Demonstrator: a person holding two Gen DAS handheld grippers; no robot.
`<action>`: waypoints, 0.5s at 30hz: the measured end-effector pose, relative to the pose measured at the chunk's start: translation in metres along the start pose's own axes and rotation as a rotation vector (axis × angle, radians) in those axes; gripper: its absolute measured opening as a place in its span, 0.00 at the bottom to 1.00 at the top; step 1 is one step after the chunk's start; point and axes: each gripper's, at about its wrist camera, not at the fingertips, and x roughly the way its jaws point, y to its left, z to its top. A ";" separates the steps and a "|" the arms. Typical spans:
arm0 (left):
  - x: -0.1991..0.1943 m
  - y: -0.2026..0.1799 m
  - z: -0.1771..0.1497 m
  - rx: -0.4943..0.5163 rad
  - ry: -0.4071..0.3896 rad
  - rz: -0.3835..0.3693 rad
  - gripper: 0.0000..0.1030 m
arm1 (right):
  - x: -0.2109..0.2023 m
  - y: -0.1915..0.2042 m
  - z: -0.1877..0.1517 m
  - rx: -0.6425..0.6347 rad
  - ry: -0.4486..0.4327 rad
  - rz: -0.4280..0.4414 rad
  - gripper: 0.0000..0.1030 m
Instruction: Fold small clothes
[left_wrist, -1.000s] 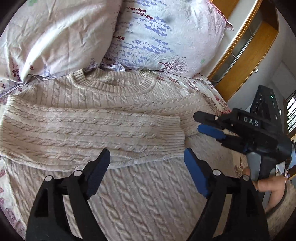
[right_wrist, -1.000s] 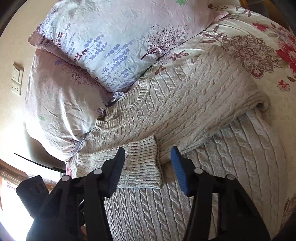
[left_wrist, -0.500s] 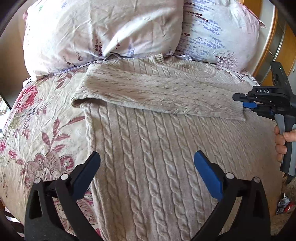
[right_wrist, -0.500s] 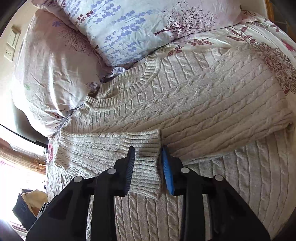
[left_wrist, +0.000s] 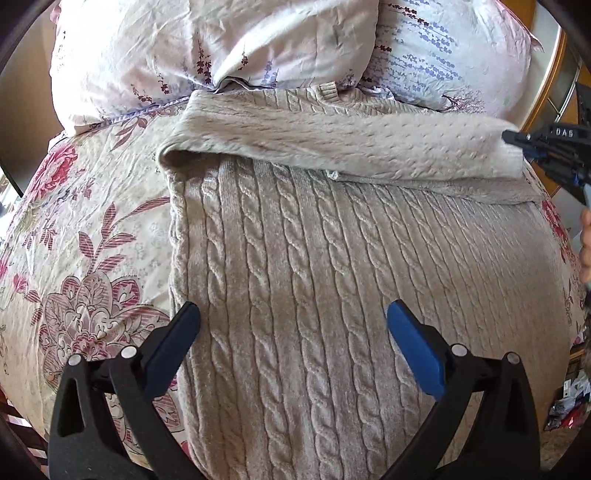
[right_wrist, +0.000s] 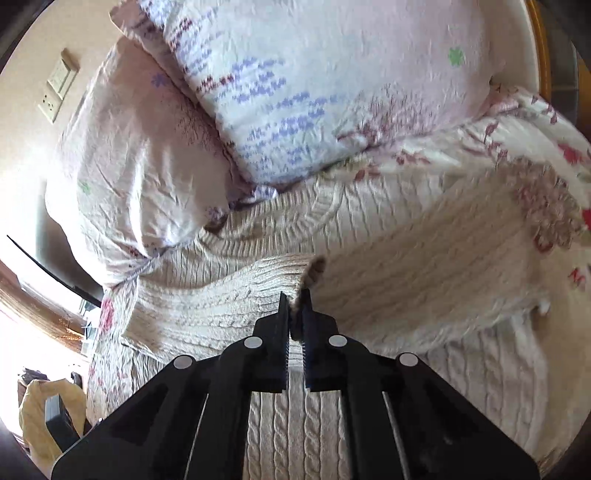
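A cream cable-knit sweater (left_wrist: 314, 266) lies flat on the bed, collar toward the pillows, one sleeve (left_wrist: 332, 147) folded across the chest. My left gripper (left_wrist: 293, 325) is open and empty, hovering over the sweater's lower left body. My right gripper (right_wrist: 294, 306) is shut on the sleeve's ribbed cuff (right_wrist: 308, 273) and lifts it off the body. It also shows at the right edge of the left wrist view (left_wrist: 517, 142), pinching the sleeve end. The sweater fills the right wrist view (right_wrist: 424, 295).
Two floral pillows (left_wrist: 207, 48) (right_wrist: 332, 85) lie at the head of the bed. A floral bedsheet (left_wrist: 92, 229) lies under the sweater. A wooden frame (left_wrist: 554, 92) stands at the far right. A wall socket (right_wrist: 61, 88) and a yellow bag (right_wrist: 48, 413) show at left.
My right gripper closed on the sleeve cuff and raised it. My left gripper drew back and swung left, now over the sweater's lower body, still open.
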 end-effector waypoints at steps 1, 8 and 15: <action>0.001 0.000 -0.001 -0.002 0.002 -0.001 0.98 | -0.007 0.000 0.008 -0.006 -0.026 -0.012 0.06; 0.003 0.002 0.001 -0.013 0.005 -0.007 0.98 | -0.025 -0.020 0.038 0.035 -0.074 -0.106 0.06; 0.001 0.002 0.007 -0.016 -0.020 -0.012 0.98 | -0.029 -0.036 0.029 0.114 -0.084 -0.104 0.06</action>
